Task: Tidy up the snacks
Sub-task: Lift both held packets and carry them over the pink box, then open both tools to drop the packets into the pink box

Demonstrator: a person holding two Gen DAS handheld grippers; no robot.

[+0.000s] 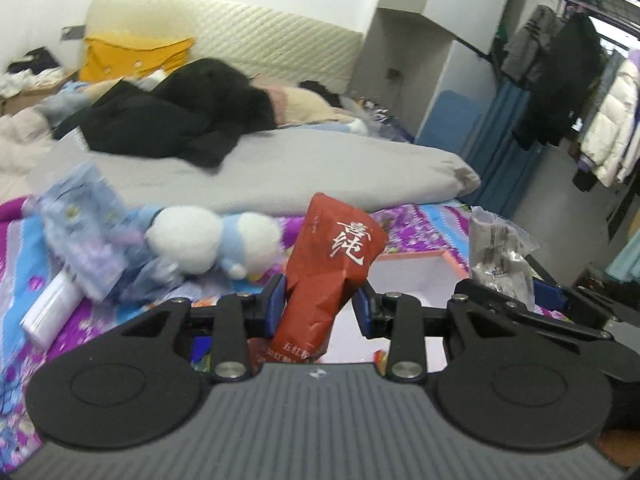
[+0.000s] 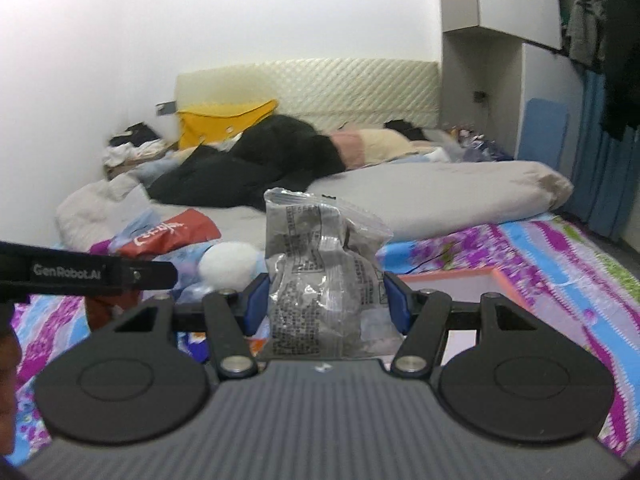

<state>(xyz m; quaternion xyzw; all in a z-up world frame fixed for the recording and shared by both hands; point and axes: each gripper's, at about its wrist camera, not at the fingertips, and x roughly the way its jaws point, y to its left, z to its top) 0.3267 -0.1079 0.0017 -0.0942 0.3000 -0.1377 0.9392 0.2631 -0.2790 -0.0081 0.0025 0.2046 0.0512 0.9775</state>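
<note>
My left gripper (image 1: 320, 304) is shut on a red snack packet (image 1: 332, 264) with white characters, held upright above the bed. My right gripper (image 2: 324, 300) is shut on a clear packet of dark snacks (image 2: 316, 276), also upright. In the left wrist view the right gripper (image 1: 516, 304) and its clear packet (image 1: 500, 248) sit just to the right. In the right wrist view the red packet (image 2: 168, 234) and the left gripper's arm (image 2: 80, 274) show at the left. A white box with an orange rim (image 1: 448, 258) lies below both grippers; it also shows in the right wrist view (image 2: 500, 274).
A white and blue plush toy (image 1: 216, 244) and blue patterned bags (image 1: 84, 236) lie on the purple floral sheet (image 1: 24, 240) at the left. A grey duvet (image 1: 300, 168), black clothes (image 1: 168, 120) and a yellow bag (image 1: 132, 56) lie behind. Hanging coats (image 1: 580, 92) are at the right.
</note>
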